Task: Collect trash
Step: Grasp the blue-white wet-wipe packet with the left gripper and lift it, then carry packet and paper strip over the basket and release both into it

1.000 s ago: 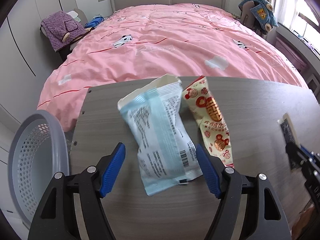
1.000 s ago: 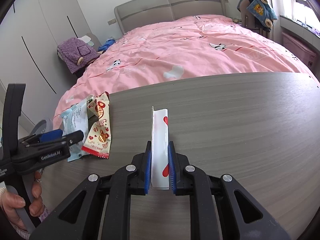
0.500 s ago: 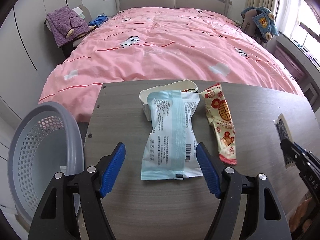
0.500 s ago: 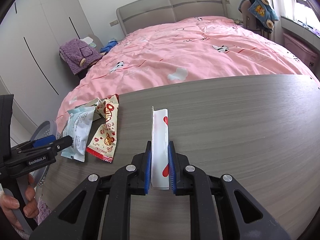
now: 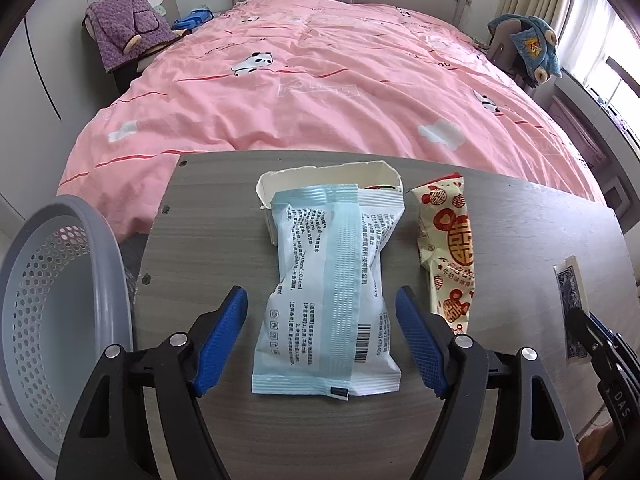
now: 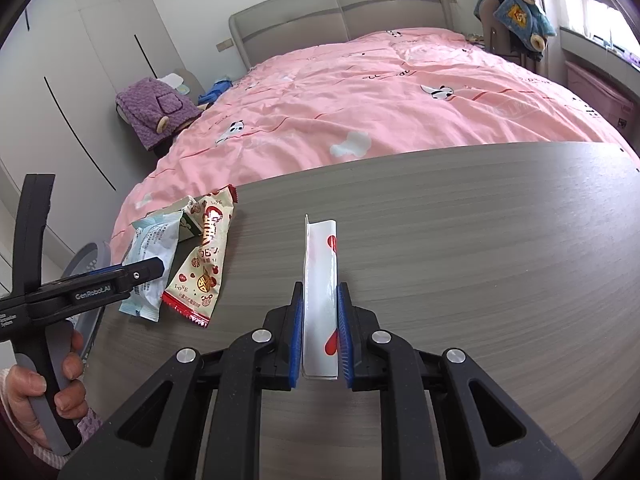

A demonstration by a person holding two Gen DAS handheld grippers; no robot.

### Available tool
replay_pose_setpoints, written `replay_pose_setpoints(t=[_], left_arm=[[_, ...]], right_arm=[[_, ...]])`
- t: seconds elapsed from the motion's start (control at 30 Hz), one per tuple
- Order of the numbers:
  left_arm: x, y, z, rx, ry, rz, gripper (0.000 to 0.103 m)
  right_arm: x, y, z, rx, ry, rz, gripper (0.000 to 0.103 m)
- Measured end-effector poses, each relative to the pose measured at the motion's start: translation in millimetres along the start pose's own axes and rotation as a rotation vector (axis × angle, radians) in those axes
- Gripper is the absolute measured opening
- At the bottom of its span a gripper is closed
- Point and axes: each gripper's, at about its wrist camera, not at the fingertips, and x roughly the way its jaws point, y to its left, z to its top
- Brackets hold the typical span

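A light blue and white wrapper (image 5: pixel 332 292) lies flat on the grey wood table (image 5: pixel 216 216). My left gripper (image 5: pixel 321 289) straddles its near half. The jaws are opening and the blue pads stand clear of it on both sides. Behind the wrapper sits a torn white carton (image 5: pixel 320 178), and to its right a cream snack wrapper with red print (image 5: pixel 448 248). My right gripper (image 6: pixel 320 286) is shut on a white folded wrapper with red hearts (image 6: pixel 320 256), held upright over the table. The left gripper (image 6: pixel 156 268) shows at the left in the right wrist view.
A grey perforated basket (image 5: pixel 60 300) stands below the table's left edge, close to my left gripper. A bed with a pink cover (image 5: pixel 320 80) runs along the table's far edge. A person's hand (image 6: pixel 36 392) grips the left handle.
The left gripper has swung round, so the blue wrapper now lies straight between its jaws instead of slanted. Its jaws stand slightly wider. The right gripper and its wrapper have not moved.
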Motion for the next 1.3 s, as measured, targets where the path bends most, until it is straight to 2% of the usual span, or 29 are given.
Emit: replay_pose_setpoints(t=[0.27,0.33,0.5,0.73,1.03,1.3], left_arm=[[14,1,-1,-0.004,0.021,-0.013,0.072],[14,1,-1,-0.002,0.019,-0.021,0.061],[7,6,-6,-0.007,0.006,-0.023,0.061],[-20,15,-17,0.005,-0.053,0.006,0.061],[-56,40,-30,-0.014,-0.127,0.012,0.061],[-79,79,-46,-0.044,-0.179,0.049,0.061]], right_arm=[[2,0,-1,0.002,0.007,-0.001,0.017],[3,0,-1,0.002,0.008,-0.002,0.017],[2,1,-2,0.001,0.007,-0.004,0.017],[-5,12,-3,-0.019,-0.001,-0.009,0.017],[-17,46,-7,-0.062,-0.004,0.004,0.017],[-19,101,-9,-0.145,-0.007,0.033,0.017]])
